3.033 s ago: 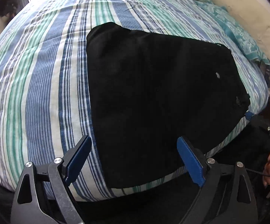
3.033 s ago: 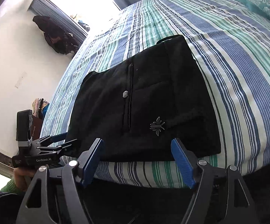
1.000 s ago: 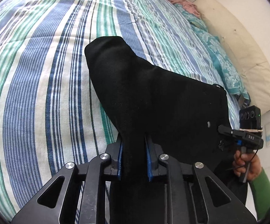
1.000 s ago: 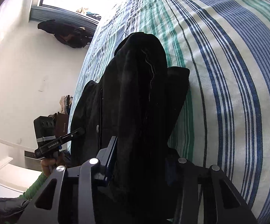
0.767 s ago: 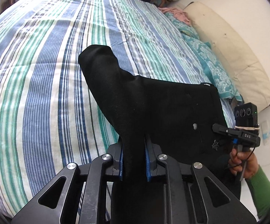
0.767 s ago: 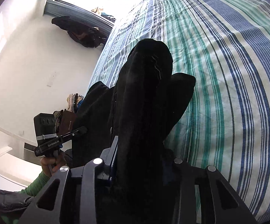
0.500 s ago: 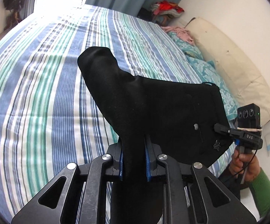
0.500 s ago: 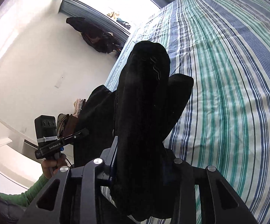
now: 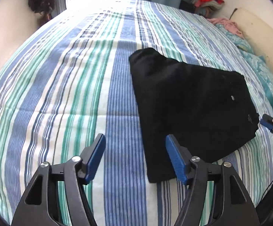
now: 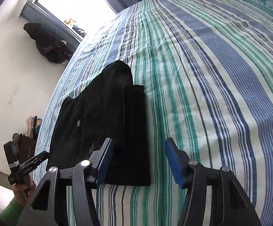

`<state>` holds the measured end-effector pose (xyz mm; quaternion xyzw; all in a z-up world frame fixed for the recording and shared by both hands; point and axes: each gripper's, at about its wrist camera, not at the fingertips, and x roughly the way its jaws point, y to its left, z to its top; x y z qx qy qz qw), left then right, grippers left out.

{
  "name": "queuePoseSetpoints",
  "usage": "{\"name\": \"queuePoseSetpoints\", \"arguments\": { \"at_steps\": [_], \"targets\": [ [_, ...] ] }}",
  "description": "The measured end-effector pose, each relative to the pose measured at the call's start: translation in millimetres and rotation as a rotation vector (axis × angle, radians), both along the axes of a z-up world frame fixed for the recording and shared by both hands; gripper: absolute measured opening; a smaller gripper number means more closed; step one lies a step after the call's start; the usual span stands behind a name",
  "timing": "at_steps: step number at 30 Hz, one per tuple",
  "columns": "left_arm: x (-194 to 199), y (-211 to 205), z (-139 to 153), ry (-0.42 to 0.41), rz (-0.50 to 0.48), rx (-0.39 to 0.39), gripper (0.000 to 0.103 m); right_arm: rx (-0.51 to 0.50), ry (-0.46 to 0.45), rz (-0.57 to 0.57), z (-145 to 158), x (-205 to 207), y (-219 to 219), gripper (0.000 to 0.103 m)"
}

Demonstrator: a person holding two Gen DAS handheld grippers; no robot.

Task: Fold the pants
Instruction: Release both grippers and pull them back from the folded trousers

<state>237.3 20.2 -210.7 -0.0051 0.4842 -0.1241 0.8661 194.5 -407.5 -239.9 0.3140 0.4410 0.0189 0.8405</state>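
Observation:
The black pants (image 9: 191,103) lie folded into a flat bundle on the striped bed (image 9: 70,94), with a small metal emblem near one corner. My left gripper (image 9: 134,156) is open and empty, hovering just left of the bundle's near corner. My right gripper (image 10: 139,160) is open and empty, at the near right edge of the pants (image 10: 108,120). The right gripper also shows at the right edge of the left wrist view (image 9: 268,122), and the left gripper at the lower left of the right wrist view (image 10: 36,158).
A cream pillow (image 9: 264,32) and teal patterned bedding (image 9: 268,79) lie at the right of the bed. Clothes are piled in the far corner (image 9: 206,1). A window (image 10: 74,3) and a dark bag (image 10: 47,45) by the wall are beyond the bed.
Both grippers were shut on the pants and held them lifted. Now both have let go and opened, and the pants lie flat further onto the bed.

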Motion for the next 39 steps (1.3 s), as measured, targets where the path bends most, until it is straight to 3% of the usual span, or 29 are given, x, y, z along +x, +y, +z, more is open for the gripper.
{"name": "queuePoseSetpoints", "arguments": {
  "at_steps": [2, 4, 7, 11, 16, 17, 19, 22, 29, 39],
  "targets": [
    [-25.3, 12.3, 9.0, -0.050, 0.047, -0.026, 0.092, -0.096, -0.038, -0.019, 15.2, -25.9, 0.2, 0.072],
    [-44.5, 8.8, 12.1, -0.063, 0.054, -0.017, 0.092, -0.201, -0.050, -0.023, 27.7, -51.3, 10.6, 0.086],
    [-71.7, -14.1, 5.9, -0.057, 0.021, 0.043, 0.092, -0.315, -0.033, -0.004, 36.8, -75.5, 44.3, 0.095],
    [-98.7, -52.0, -10.9, -0.040, -0.030, 0.080, 0.092, -0.357, 0.017, 0.032, 25.4, -95.8, 98.5, 0.095],
    [-112.7, -83.0, -31.2, -0.034, -0.087, 0.178, 0.092, -0.456, 0.009, 0.043, 7.6, -109.9, 149.2, 0.097],
    [-113.0, -85.7, -39.8, -0.016, -0.097, 0.199, 0.093, -0.468, 0.008, 0.045, 2.9, -111.4, 154.0, 0.103],
    [-116.3, -84.6, -53.4, -0.020, -0.093, 0.221, 0.101, -0.496, 0.041, 0.043, -9.8, -112.1, 163.1, 0.103],
    [-125.1, -79.1, -55.7, -0.073, -0.090, 0.194, 0.103, -0.504, 0.083, 0.069, -29.7, -110.1, 165.6, 0.103],
    [-125.4, -79.8, -56.7, -0.058, -0.092, 0.199, 0.103, -0.521, -0.012, 0.038, -34.8, -122.9, 168.0, 0.103],
    [-124.1, -79.9, -58.4, -0.054, -0.091, 0.201, 0.103, -0.511, -0.041, 0.031, -34.5, -125.2, 166.7, 0.103]
  ]
}}
